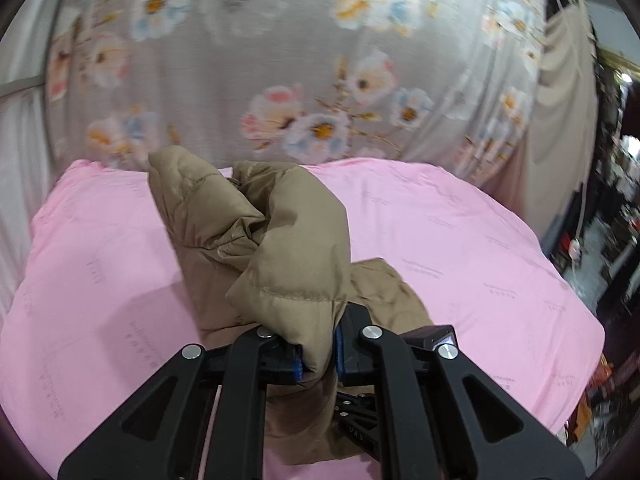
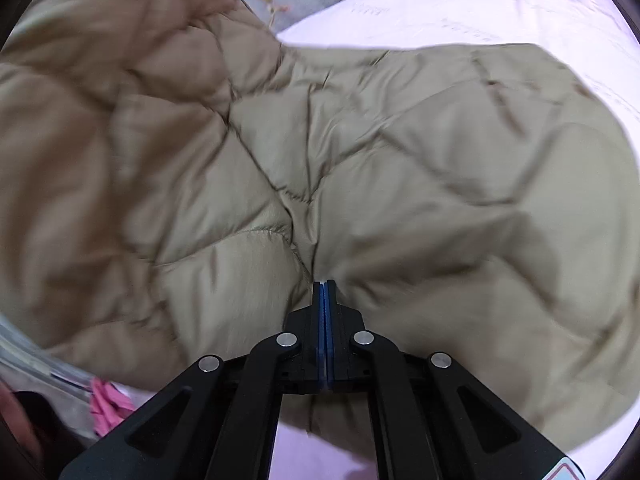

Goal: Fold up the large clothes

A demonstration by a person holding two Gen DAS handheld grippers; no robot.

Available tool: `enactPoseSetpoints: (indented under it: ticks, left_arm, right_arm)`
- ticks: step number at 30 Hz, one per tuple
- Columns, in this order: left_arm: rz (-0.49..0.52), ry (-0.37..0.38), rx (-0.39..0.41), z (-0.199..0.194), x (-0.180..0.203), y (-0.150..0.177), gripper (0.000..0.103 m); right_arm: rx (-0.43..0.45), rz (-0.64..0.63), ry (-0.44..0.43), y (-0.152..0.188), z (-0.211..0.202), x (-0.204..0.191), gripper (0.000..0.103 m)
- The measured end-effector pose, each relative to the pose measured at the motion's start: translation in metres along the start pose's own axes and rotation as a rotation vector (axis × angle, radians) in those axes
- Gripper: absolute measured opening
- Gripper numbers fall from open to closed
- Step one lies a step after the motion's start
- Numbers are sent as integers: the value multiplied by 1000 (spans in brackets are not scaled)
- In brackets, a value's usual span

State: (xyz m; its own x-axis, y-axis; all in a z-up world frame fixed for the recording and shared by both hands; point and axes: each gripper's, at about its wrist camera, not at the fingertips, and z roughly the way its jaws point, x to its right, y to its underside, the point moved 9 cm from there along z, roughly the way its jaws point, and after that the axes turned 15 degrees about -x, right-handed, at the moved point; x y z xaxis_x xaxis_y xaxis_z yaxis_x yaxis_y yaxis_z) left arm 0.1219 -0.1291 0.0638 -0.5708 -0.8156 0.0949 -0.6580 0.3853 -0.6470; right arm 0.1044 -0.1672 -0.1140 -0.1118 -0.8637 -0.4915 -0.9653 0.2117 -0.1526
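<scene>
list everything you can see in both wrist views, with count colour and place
quilted jacket: one, tan, spread on the pink sheet, one part bunched and lifted
pink sheet: one, pink, covers the surface under the jacket
floral cloth: one, grey with pale flowers, behind the sheet
beige cloth: one, hanging at far right
left gripper: black, blue pads, shut on the jacket's bunched part
right gripper: black, blue pads together, tips against the jacket

The right hand-held gripper (image 2: 325, 292) has its blue-padded jaws pressed together, their tips pinching a crease of the tan quilted jacket (image 2: 360, 168). The jacket spreads ahead of it and to both sides over a pink bed sheet (image 2: 500, 12). Behind and to its left lies a crumpled pink cloth (image 2: 108, 404).
</scene>
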Motion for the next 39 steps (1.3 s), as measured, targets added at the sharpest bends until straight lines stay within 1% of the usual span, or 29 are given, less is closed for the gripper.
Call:
enactPoseSetpoints:
  ticks: [2,4,7,9,11,14,16,18,21,23,24,25,26,27,28,29,30,31,32,33,34,36,37,39]
  left_arm:
    - [35,24,-32,18,21,3,9]
    - [68,52,-80,39,42,11,9]
    - [116,64,-134,63,67,26,9]
    - [144,69,-182,84,85,40,9]
    - [159,75,-221,100,95,51,9]
    - [170,88,-305,130,108,75,9]
    - [176,85,-335,145,113,89,9]
    - [188,71,-338,152,115,97,9]
    - [196,59,-336,159,118,103,9]
    - [189,66,-338,158,117,103,10]
    - [186,71,-338,154,117,103,10]
    - [183,78,-337,150,116,101,11]
    - [178,87,-334,144,115,99,12]
    - [174,101,-326,136,114,96,14]
    - [169,118,-319,127,112,93,16]
    - [160,138,-316,119,110,90,21]
    - [147,160,-313,112,108,86,30]
    - [121,196,-308,102,104,82,37]
    - [95,218,-295,93,98,79,50]
    - [70,234,-275,83,92,75,56]
    - [45,244,-249,73,83,71,57]
    - [2,235,-212,57,60,65,57]
    - [-23,221,-195,51,48,61,57]
    - [-84,169,-163,41,17,54,57]
  right_arm:
    - [41,33,13,4,-25,17,3]
    - [88,84,39,8,-52,42,4]
    - [140,161,90,18,-87,79,6]
    - [164,198,122,25,-103,97,6]
    - [186,230,150,35,-119,114,6]
    - [203,259,178,40,-132,129,6]
    - [210,262,191,42,-137,135,6]
    - [217,256,192,40,-141,143,6]
    - [230,229,191,27,-150,142,8]
    - [256,184,180,7,-163,130,12]
    - [267,158,167,-9,-168,122,17]
    - [277,136,154,-15,-172,113,25]
    - [295,111,135,-27,-179,104,49]
    - [308,94,121,-41,-182,97,65]
    - [309,78,107,-52,-184,90,67]
    - [302,65,93,-60,-184,83,67]
    - [287,49,67,-70,-181,76,68]
    - [274,39,50,-79,-176,70,69]
    - [259,36,41,-87,-170,65,69]
    - [238,32,35,-98,-164,61,70]
    - [218,33,31,-105,-157,59,70]
    - [173,45,7,-118,-139,55,70]
    - [151,53,-12,-123,-132,54,70]
    - [112,61,-37,-129,-117,51,69]
